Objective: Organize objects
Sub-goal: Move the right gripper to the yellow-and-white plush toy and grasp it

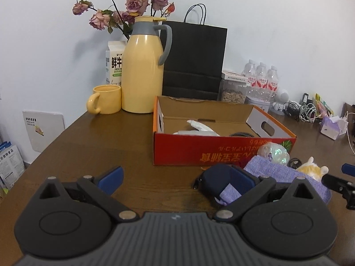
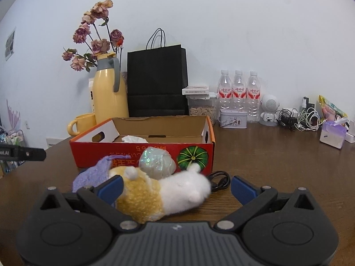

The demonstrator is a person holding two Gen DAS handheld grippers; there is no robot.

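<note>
Right now the right gripper (image 2: 176,187) stands with its jaws wide apart around the plush hamster toy (image 2: 164,191), which lies on its side on the brown table (image 2: 266,155) just in front of the red cardboard box (image 2: 142,153); the left finger looks close to or touching the tan half, though I cannot tell if it presses, and the right finger is clear of the white half. Being soft and light, the toy should squash under the pads rather than slip, so a hold across its thick middle, where tan meets white, looks safest; the small ears and feet would likely pull free. Beside it lie a lilac knitted pouch (image 2: 93,175) and an iridescent wrapped bundle (image 2: 157,160), both touching or nearly touching the toy, and a black cable (image 2: 218,179) just beyond it. The left gripper (image 1: 177,176) is likewise open and holds nothing, though a dark blue zip case (image 1: 216,177) rests against its right finger. Already the box holds some crumpled white material (image 2: 134,139), so it appears to be the destination.
</note>
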